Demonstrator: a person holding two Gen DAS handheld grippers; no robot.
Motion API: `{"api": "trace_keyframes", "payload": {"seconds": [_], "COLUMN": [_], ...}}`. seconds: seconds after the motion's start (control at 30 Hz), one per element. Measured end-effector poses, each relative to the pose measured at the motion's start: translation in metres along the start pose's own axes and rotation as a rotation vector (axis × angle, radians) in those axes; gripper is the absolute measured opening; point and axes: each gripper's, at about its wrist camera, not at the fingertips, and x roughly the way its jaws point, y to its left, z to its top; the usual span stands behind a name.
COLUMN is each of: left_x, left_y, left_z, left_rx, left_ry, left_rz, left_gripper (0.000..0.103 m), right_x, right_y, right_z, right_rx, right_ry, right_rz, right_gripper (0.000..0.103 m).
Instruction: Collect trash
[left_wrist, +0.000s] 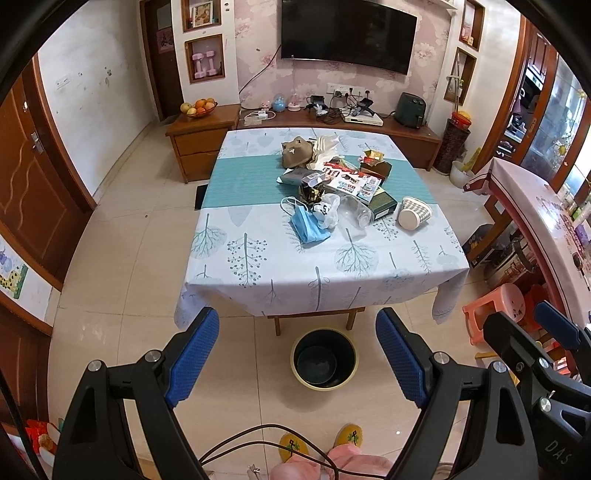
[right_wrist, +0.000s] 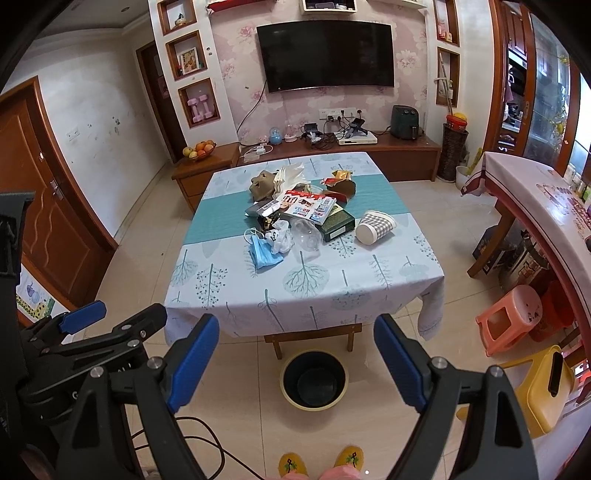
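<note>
flanking table: stools, cabinet.

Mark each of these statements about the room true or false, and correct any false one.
1. The bin stands on the floor in front of the table. True.
2. The paper cup stands upright. False: it lies on its side.
3. The left tool holds the blue face mask. False: it is open and empty, and the mask lies on the table.
4. A bowl of fruit sits on the wooden cabinet. True.
5. The right tool is shut on a box. False: it is open with nothing between its jaws.
</note>
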Motion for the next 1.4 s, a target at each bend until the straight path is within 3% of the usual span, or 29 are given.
{"api": "trace_keyframes", "payload": {"seconds": [0.43,0.77,1.07,1.3,1.4], "left_x": [0.025,0.091,0.213,0.33,0.362], "left_y": [-0.012,-0.06,-0.108,-0.121,-0.118], "left_z": [0.021,0.085,0.141,0.159,0.163], "left_rx": [0.01,-0.064,-0.148,-0.231,-0.266], "left_ry": [-0.007,0.018,0.219,0.406,0.444], "left_rz": [-0.02,-0.032,-0.084,-0.07,-0.047], "left_gripper": [0.086,0.086,0.086,0.086,0.086], "right_x": [0.017,0.089,0.212,0.332,0.374], "right_y": [-0.024,-0.102,-0.208,-0.258,-0.265], "right_z": [0.018,0.091,0.15,0.146,0.141], "right_rx": [0.006,0.046,0.165,0.305,0.365], "right_ry": [0.001,0.041,0.23,0.442,0.518], "right_rz": [-0.025,0.038,0.157,0.236,0.283], "right_gripper": [0.081,0.081,0.079,0.073,0.073]}}
